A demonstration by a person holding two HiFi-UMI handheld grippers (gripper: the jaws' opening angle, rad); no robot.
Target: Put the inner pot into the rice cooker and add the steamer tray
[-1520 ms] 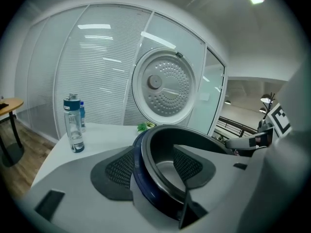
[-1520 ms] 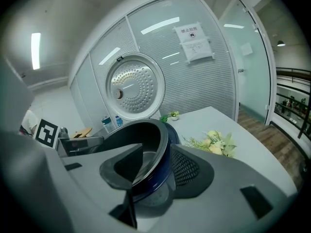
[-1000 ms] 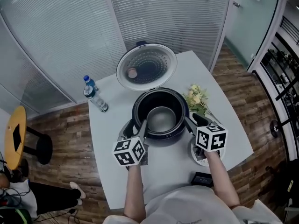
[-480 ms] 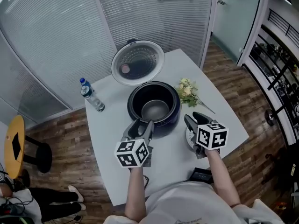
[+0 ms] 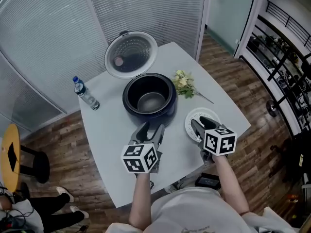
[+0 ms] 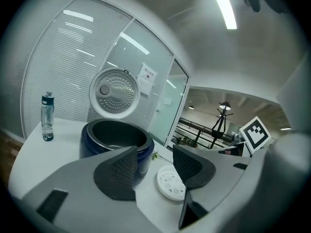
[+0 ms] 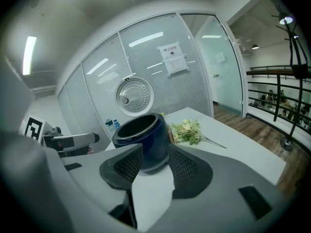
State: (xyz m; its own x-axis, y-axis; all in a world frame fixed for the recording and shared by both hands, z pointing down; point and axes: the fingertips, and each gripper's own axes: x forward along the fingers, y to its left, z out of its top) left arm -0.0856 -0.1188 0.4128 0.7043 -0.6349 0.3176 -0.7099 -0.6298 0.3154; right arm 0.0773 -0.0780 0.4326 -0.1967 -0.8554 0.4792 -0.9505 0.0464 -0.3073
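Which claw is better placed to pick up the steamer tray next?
Right. The right claw, open and empty, hovers at the steamer tray; the left claw, also open, is farther off, nearer the rice cooker.

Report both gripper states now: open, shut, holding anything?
Left gripper: open, nothing between the jaws.
Right gripper: open, nothing between the jaws.

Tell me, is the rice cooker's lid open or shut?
Open. The lid stands tipped back behind the rice cooker, its holey underside showing, and the inner pot is uncovered.
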